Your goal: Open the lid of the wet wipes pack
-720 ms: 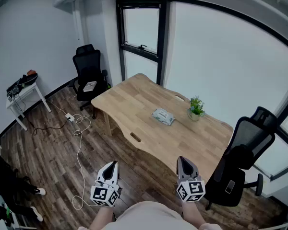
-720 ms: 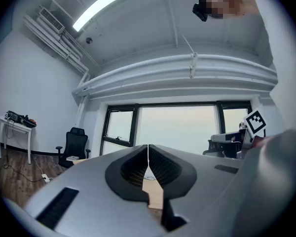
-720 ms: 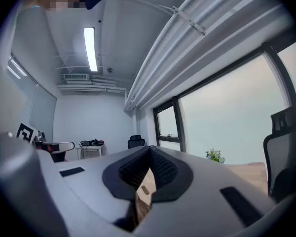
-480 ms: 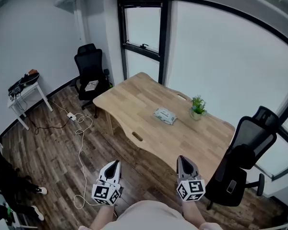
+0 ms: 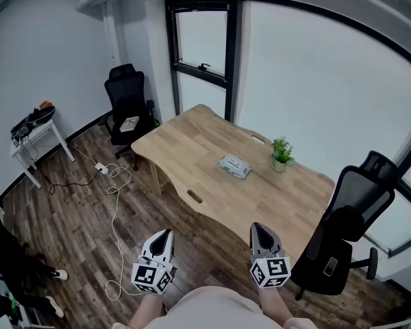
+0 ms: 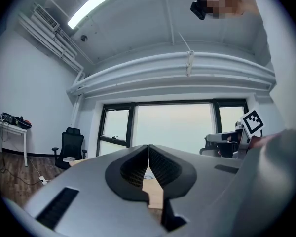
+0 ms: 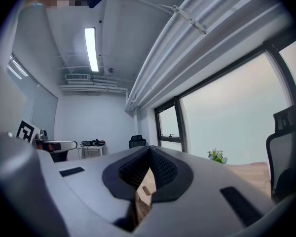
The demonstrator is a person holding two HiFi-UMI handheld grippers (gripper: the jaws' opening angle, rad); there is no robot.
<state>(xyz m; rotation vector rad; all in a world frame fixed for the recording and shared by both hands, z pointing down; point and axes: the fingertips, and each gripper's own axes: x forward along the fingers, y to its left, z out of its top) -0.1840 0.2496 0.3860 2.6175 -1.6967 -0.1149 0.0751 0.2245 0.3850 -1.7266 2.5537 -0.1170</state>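
1. The wet wipes pack [image 5: 233, 166] lies flat on the wooden table [image 5: 185, 146], near the middle of it. It is small in the head view, so I cannot see its lid or tell which side the lid lifts from.
2. The pack's long side runs from up-left to down-right in the head view. That is about the same way the table runs, so the pack lies sideways to the person.
3. A little green plant [image 5: 281, 155] in a pot stands just beside the pack, on its right. The two are not touching.
4. The left gripper [image 5: 164, 233] and the right gripper [image 5: 259, 227] are low in the head view, close to the person's body. Both are over the floor, well apart from the pack, and both point level toward the table.
5. The pack lies ahead of both grippers and a bit more to the right side. I think the right gripper is the nearer one, so it has the shorter way to go.
6. In the left gripper view, the jaws of the left gripper [image 6: 148, 147] are pressed together with nothing between them.
7. In the right gripper view, the right gripper [image 7: 149, 148] is closed too, and it holds nothing. The plant [image 7: 217, 155] shows off to its right.
8. The job has not begun. I think the person must first step up to the table and bring the grippers over the pack.
9. A black chair [image 5: 349, 225] stands at the near right end of the table. The right arm may have to pass close to it.
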